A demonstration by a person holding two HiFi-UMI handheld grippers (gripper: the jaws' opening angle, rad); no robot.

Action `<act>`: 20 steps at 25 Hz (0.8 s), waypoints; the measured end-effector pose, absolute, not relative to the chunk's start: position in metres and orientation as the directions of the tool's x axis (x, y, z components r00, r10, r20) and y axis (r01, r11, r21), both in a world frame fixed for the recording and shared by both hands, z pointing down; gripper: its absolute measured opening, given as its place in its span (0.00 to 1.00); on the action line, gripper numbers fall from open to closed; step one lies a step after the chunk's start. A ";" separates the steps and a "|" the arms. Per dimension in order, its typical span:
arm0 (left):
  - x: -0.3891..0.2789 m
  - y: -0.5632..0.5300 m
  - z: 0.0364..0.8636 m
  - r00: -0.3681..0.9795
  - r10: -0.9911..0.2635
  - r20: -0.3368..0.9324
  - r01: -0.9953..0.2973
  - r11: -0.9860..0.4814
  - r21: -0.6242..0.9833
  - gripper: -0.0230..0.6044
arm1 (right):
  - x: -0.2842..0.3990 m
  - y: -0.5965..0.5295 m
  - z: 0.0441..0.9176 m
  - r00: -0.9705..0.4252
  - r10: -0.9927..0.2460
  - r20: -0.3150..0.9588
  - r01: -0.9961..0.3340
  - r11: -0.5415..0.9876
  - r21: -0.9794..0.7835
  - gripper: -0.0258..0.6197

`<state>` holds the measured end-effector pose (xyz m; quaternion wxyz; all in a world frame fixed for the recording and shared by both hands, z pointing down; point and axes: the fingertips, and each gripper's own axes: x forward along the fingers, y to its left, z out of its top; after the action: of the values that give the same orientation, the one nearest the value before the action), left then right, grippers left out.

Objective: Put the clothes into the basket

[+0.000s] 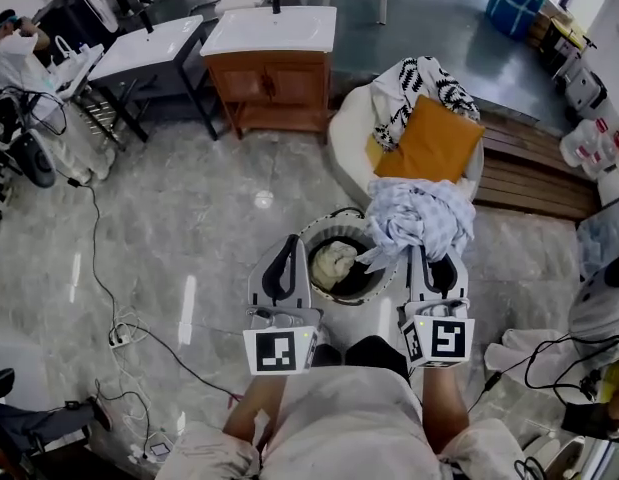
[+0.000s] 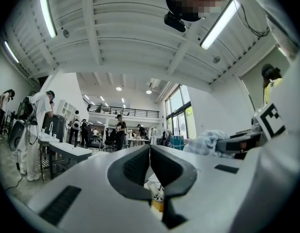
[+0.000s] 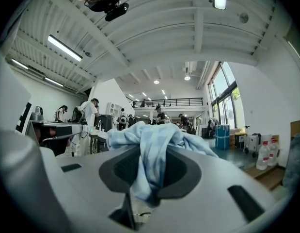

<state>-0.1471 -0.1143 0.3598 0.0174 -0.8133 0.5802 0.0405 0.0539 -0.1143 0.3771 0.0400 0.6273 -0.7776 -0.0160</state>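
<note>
My right gripper (image 1: 429, 258) is shut on a light blue checked garment (image 1: 421, 218), which bunches over its jaws and hangs at the right rim of the white round basket (image 1: 314, 236). In the right gripper view the same cloth (image 3: 154, 142) drapes between the dark pads. A cream garment (image 1: 334, 263) lies inside the basket. My left gripper (image 1: 286, 258) hovers level over the basket's left rim, jaws shut with nothing between them (image 2: 150, 152). More clothes, a black-and-white patterned piece (image 1: 419, 83) and an orange one (image 1: 431, 140), lie on a white round chair (image 1: 347, 138) beyond.
A wooden vanity with a white top (image 1: 272, 63) and a dark table (image 1: 149, 53) stand at the back. Cables (image 1: 99, 268) trail over the marble floor at left. A wooden bench (image 1: 534, 168) runs along the right. People stand in the background.
</note>
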 end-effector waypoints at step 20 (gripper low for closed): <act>-0.105 -0.198 0.407 0.238 -0.970 -0.047 -0.971 -0.239 0.015 0.05 | 0.073 -0.204 0.462 -0.375 -0.905 0.200 -0.921 0.387 0.028 0.17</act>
<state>-0.1052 -0.1979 0.4069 0.0085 -0.7866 0.6170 0.0231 0.0732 -0.2043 0.4622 0.0915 0.5517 -0.8279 0.0440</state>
